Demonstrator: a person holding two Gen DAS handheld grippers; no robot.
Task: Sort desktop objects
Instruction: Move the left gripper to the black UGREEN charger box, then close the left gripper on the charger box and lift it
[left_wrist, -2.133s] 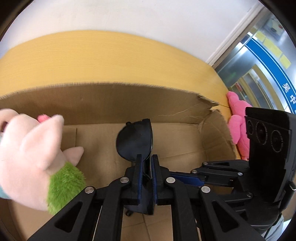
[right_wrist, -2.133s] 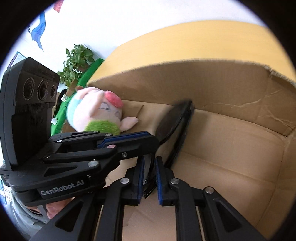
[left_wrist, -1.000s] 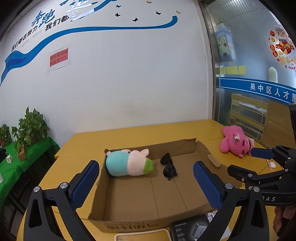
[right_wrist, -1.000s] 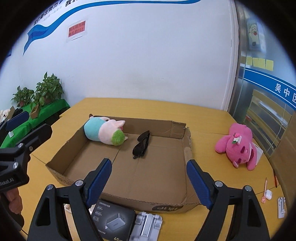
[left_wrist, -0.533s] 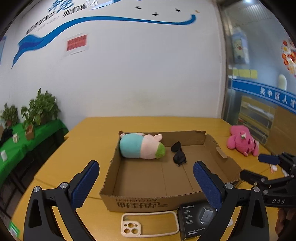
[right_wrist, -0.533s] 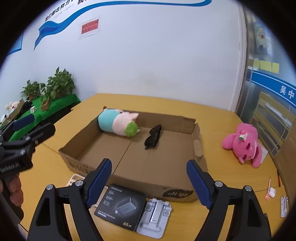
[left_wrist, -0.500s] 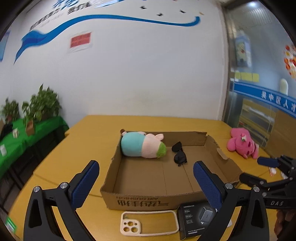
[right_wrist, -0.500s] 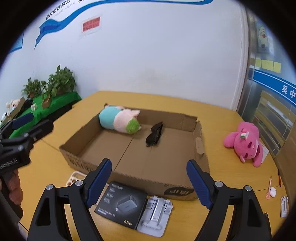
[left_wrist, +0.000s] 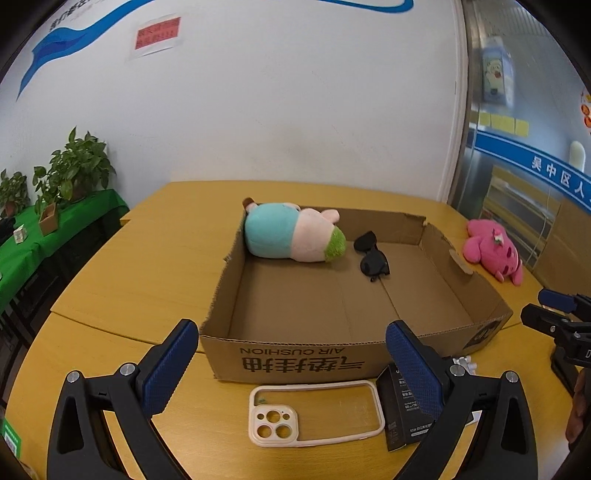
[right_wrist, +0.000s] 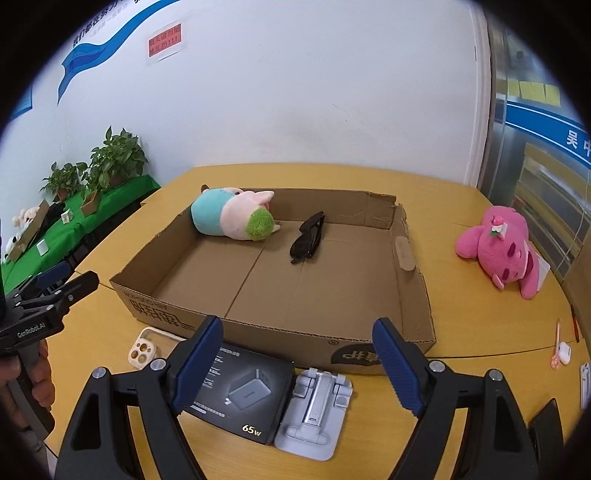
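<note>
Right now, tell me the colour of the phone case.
Cream rim, clear back; phone case shows best in the left wrist view.

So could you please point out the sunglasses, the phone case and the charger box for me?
sunglasses (left_wrist: 373, 263), left wrist view, on the near lens.
phone case (left_wrist: 275, 424), left wrist view, on the camera-cutout end.
charger box (right_wrist: 243, 391), right wrist view, on the printed charger on its lid.

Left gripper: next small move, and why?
Probably lower the left gripper onto the phone case. Its jaws are open and empty, and the case lies flat on the table directly below, outside the cardboard box, which already holds the plush pig and sunglasses.
</note>
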